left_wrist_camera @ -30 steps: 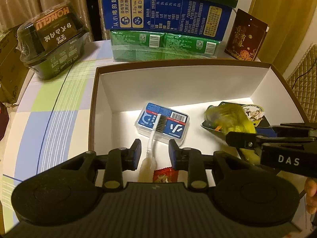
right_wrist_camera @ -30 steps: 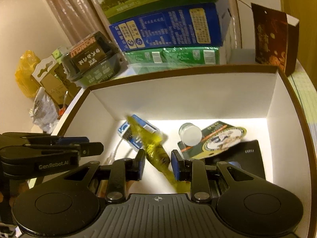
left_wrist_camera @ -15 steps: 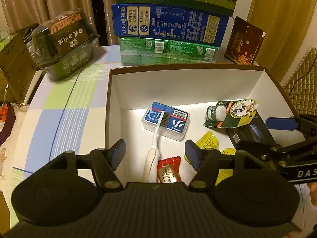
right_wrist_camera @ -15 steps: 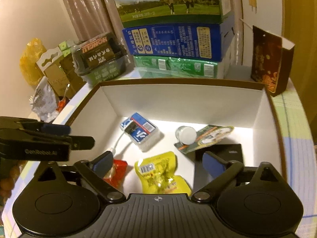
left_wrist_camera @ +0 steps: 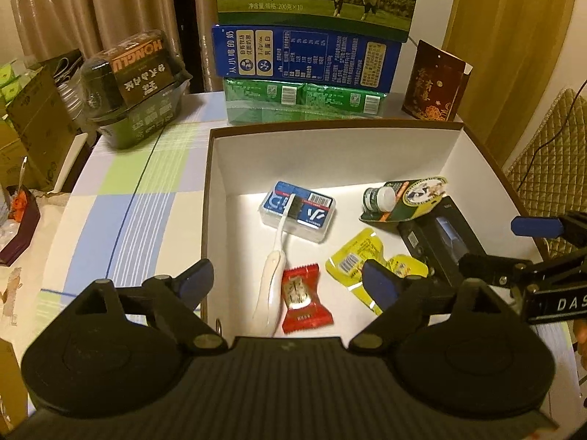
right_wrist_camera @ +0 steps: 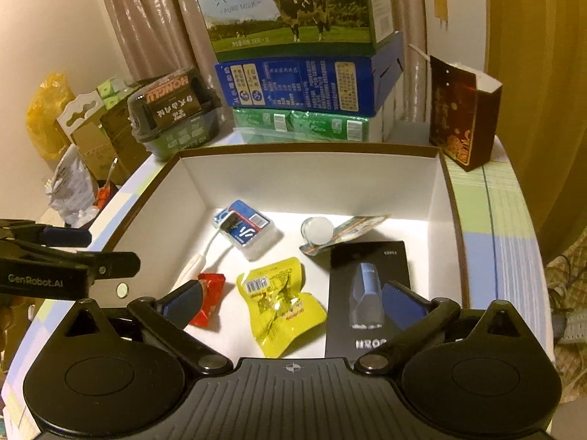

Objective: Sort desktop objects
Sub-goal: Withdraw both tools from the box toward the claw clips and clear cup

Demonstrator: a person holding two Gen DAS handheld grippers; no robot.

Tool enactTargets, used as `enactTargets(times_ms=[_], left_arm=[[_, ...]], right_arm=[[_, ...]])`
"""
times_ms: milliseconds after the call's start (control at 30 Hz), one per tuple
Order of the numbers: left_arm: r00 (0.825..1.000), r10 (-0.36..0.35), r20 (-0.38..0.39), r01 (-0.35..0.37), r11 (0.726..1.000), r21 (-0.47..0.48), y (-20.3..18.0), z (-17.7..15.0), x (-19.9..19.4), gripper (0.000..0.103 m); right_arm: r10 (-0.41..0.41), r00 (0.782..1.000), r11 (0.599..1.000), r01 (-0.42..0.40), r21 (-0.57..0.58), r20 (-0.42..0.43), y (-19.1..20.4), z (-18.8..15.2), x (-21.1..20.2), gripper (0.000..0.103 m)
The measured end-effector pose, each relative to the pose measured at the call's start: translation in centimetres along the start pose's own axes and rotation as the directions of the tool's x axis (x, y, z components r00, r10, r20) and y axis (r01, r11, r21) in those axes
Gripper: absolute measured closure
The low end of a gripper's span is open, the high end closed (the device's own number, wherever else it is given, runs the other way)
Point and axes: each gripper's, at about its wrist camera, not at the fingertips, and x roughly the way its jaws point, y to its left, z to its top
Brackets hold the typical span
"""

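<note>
Both loads lie released in the white box [left_wrist_camera: 455, 146]: left tool [left_wrist_camera: 290, 282] opening and right tool [right_wrist_camera: 293, 297] spread, both empty; next item presumably needs fetching off the tabletop [left_wrist_camera: 121, 201].

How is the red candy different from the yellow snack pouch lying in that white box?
The red candy is a small wrapper with crimped ends; the yellow snack pouch is plainly bigger, crinkled and irregular in outline. The candy lies right beside the white toothbrush handle; the pouch lies nearer the black carton. Both rest flat on the floor of the box, and neither gripper holds either.
</note>
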Motion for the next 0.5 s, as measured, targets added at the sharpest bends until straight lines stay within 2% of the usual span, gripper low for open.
enactTargets(times_ms=[500], left_arm=[[0.999,0.011,0.032,-0.011,1.000,-0.010,-1.3,-3.3,-5.7,0.015]], right_arm=[[-0.010,1.000,1.000,0.010,0.003,0.029,1.2,-2.6,-4.8,0.002]])
